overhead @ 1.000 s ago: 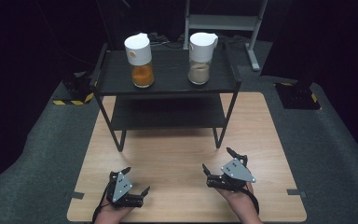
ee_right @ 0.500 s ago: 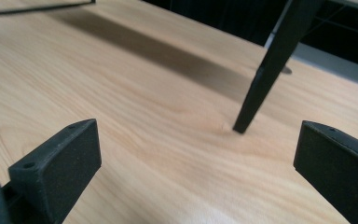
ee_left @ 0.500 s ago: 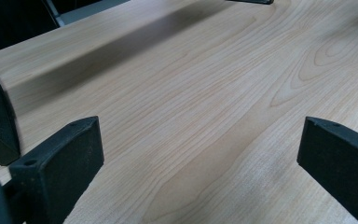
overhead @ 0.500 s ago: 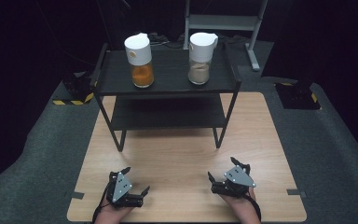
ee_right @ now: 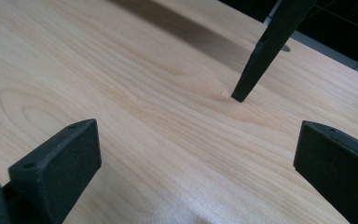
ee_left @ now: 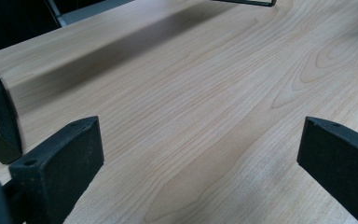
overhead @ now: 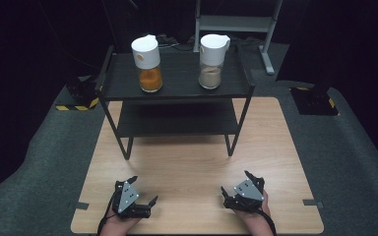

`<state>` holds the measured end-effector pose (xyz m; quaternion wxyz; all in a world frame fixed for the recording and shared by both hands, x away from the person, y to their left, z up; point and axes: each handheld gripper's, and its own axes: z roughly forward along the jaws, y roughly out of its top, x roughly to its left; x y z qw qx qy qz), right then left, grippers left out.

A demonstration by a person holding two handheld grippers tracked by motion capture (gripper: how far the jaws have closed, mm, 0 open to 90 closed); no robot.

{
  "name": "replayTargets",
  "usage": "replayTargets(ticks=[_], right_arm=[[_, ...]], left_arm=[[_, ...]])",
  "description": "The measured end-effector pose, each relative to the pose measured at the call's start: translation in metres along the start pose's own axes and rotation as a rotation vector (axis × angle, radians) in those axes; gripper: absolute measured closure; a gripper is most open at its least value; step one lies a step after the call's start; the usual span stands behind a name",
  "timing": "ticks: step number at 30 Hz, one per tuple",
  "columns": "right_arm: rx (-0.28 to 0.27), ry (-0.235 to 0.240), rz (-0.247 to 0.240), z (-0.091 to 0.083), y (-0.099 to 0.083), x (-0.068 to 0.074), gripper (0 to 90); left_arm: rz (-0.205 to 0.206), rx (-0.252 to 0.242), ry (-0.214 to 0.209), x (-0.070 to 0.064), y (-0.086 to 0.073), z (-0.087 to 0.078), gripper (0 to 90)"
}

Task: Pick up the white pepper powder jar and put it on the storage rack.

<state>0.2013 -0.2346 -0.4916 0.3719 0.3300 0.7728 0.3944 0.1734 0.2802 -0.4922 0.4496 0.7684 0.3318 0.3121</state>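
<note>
Two white-lidded glass jars stand on the top of a black two-tier rack (overhead: 177, 91) at the far side of the wooden table (overhead: 187, 162). The left jar (overhead: 147, 64) holds orange powder, the right jar (overhead: 212, 61) a beige one. My left gripper (overhead: 142, 189) rests low at the table's near left, open, with nothing between its jaws. My right gripper (overhead: 235, 182) sits at the near right, also open and empty. In the left gripper view the left gripper (ee_left: 200, 154) has its jaws wide apart over bare wood. The right gripper (ee_right: 196, 154) likewise spans bare wood.
The rack's lower shelf (overhead: 177, 123) is dark and bare. One rack leg (ee_right: 265, 51) stands ahead of the right gripper, another rack leg (ee_left: 0, 121) left of the left gripper. Grey floor mat (overhead: 354, 147) surrounds the table; a metal stand (overhead: 236, 22) lies behind.
My right gripper has drawn back a little toward the table's near edge. The left gripper and both jars stay where they were.
</note>
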Motion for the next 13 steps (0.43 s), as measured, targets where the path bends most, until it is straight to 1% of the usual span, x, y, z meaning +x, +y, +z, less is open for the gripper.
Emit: replayTargets(ticks=[3,6,13], right_arm=[[0.027,-0.003,-0.025,-0.0001,0.0038,0.0029,0.2],[0.053,-0.003,-0.044,-0.0008,0.0065,0.0042,0.2],[0.054,0.000,-0.038,-0.0032,0.0051,0.0024,0.3]], left_arm=[[0.005,0.006,0.000,-0.0010,0.0011,0.0006,0.7],[0.020,0.010,0.001,-0.0022,0.0020,0.0010,0.7],[0.034,0.015,0.003,-0.0045,0.0029,0.0017,0.7]])
